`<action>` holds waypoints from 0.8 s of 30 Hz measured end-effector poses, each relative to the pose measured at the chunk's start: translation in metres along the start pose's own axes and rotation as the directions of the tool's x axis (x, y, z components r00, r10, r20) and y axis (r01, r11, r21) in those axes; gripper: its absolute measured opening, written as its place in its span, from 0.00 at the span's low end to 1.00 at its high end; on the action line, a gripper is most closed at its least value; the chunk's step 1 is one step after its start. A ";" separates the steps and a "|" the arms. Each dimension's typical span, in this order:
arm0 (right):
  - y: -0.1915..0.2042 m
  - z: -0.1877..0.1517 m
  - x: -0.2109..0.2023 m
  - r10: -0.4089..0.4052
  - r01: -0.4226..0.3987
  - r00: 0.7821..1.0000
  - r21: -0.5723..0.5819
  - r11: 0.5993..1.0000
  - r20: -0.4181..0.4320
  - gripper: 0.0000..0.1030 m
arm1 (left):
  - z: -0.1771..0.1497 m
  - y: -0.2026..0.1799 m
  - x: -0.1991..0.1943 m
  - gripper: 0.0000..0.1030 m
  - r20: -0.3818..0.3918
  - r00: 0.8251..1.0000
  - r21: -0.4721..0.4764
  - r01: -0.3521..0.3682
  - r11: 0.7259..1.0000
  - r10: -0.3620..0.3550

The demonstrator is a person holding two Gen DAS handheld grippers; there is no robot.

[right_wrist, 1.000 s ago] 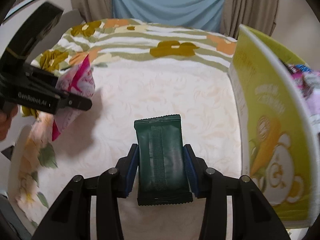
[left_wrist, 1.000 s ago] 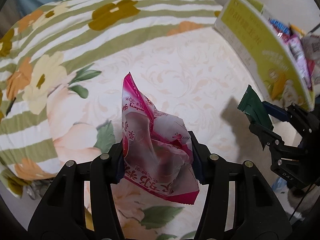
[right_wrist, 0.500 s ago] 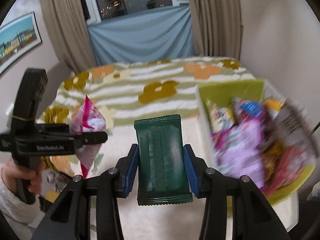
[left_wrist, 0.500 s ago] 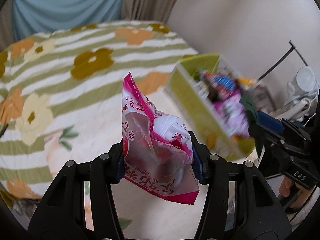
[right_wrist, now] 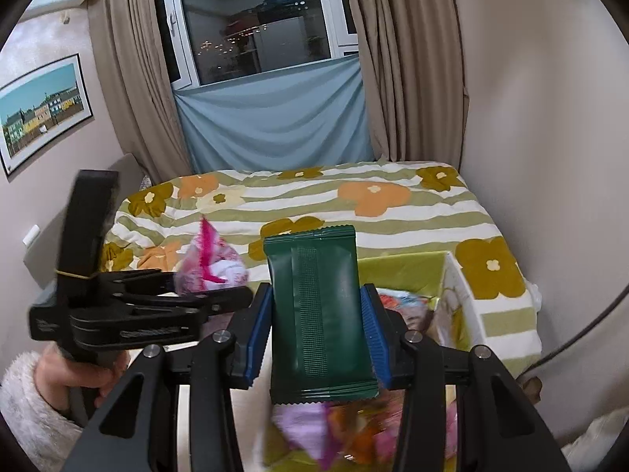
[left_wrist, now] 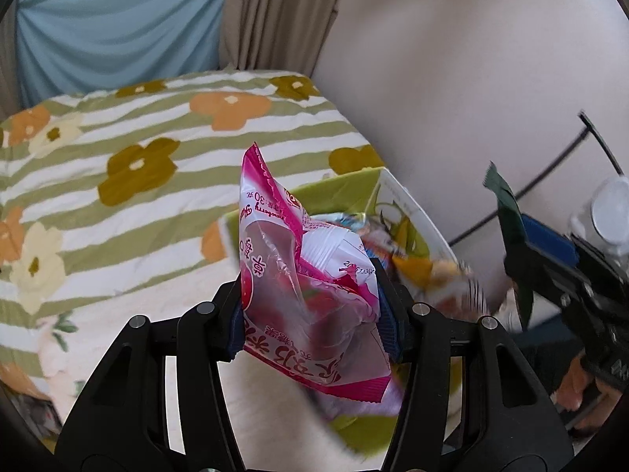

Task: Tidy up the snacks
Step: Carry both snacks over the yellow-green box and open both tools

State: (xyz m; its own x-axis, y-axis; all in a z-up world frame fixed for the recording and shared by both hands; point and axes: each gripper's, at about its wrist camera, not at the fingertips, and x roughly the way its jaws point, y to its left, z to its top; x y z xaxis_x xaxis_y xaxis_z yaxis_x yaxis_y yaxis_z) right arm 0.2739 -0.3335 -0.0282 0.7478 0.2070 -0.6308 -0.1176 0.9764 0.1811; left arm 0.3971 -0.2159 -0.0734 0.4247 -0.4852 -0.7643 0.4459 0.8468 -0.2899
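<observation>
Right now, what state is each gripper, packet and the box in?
left gripper: shut on the pink snack packet, held up over the bed.
right gripper: shut on the green snack packet, upright between the pads.
snack box: open-topped, on the bed, already holding mixed snacks.

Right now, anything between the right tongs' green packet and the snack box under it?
Nothing: in the right wrist view the green packet hangs directly over the snack box, only air between.
</observation>
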 end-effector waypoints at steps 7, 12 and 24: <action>-0.055 0.005 0.020 0.060 -0.060 0.996 -0.008 0.998 -0.066 0.40 | 0.007 -0.015 0.039 0.91 -0.029 0.995 -0.077 -0.100 0.992 0.098; -0.070 0.007 0.031 0.093 -0.095 0.991 -0.018 0.995 -0.096 0.40 | -0.008 -0.005 0.024 0.93 -0.013 0.987 -0.120 -0.161 0.980 0.160; -0.071 0.033 0.078 0.158 -0.179 0.966 -0.089 0.980 -0.202 0.40 | -0.035 0.015 -0.001 0.93 0.003 0.959 -0.200 -0.278 0.939 0.284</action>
State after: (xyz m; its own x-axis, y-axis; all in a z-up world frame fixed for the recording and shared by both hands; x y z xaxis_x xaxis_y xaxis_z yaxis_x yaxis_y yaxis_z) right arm 0.3617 -0.3886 -0.0651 0.5720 0.3670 -0.7336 -0.3075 0.9251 0.2230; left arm 0.3757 -0.1953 -0.0971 0.5365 -0.2250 -0.8133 0.1430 0.9741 -0.1751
